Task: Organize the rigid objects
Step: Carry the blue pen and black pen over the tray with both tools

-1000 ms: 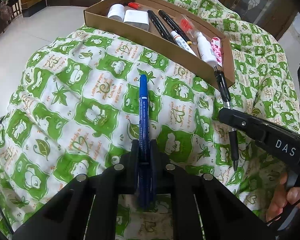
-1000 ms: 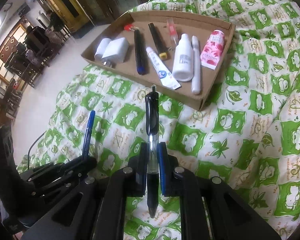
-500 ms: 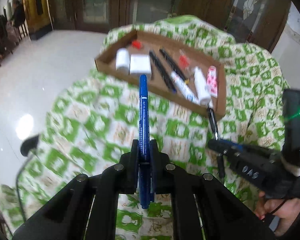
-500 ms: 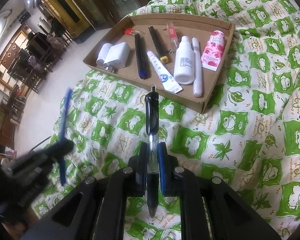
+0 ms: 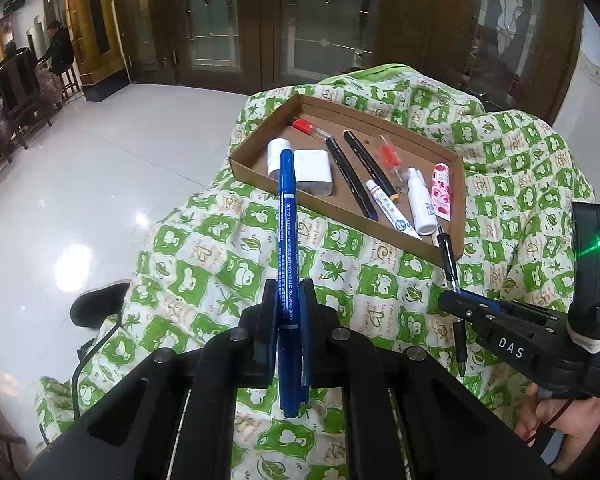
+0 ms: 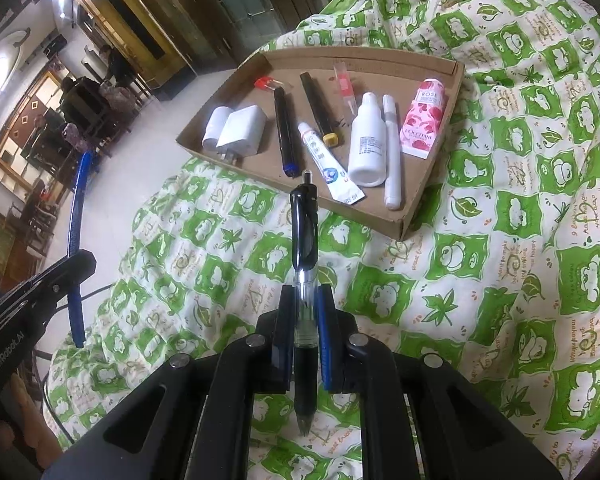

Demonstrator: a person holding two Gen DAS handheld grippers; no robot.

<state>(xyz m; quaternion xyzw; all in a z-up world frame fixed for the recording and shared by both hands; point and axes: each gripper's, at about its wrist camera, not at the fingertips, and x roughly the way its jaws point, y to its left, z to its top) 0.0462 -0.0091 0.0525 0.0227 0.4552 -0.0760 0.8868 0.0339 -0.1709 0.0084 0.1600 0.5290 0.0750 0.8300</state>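
Note:
My left gripper (image 5: 287, 306) is shut on a blue marker (image 5: 287, 216), which points up and away toward the cardboard tray (image 5: 260, 174). My right gripper (image 6: 305, 304) is shut on a black-and-clear click pen (image 6: 305, 236), held above the green checked cloth short of the tray (image 6: 420, 208). In the left wrist view the right gripper (image 5: 454, 300) stands at the right with the click pen (image 5: 448, 256) upright in it. The left gripper (image 6: 74, 264) and the blue marker (image 6: 78, 208) show at the left edge of the right wrist view.
The tray holds a white charger (image 6: 242, 130), a white roll (image 6: 216, 126), two dark markers (image 6: 286, 132), a small tube (image 6: 326, 160), a white bottle (image 6: 368, 136), a white pen (image 6: 392, 152) and a pink rose sachet (image 6: 424, 118). Beyond the cloth's left edge lies shiny floor (image 5: 80, 208); a hand (image 5: 560, 420) grips the right tool.
My left gripper has risen and tipped back with the blue marker, so the tray looks farther and the doors come into view. The right gripper and its pen have barely moved.

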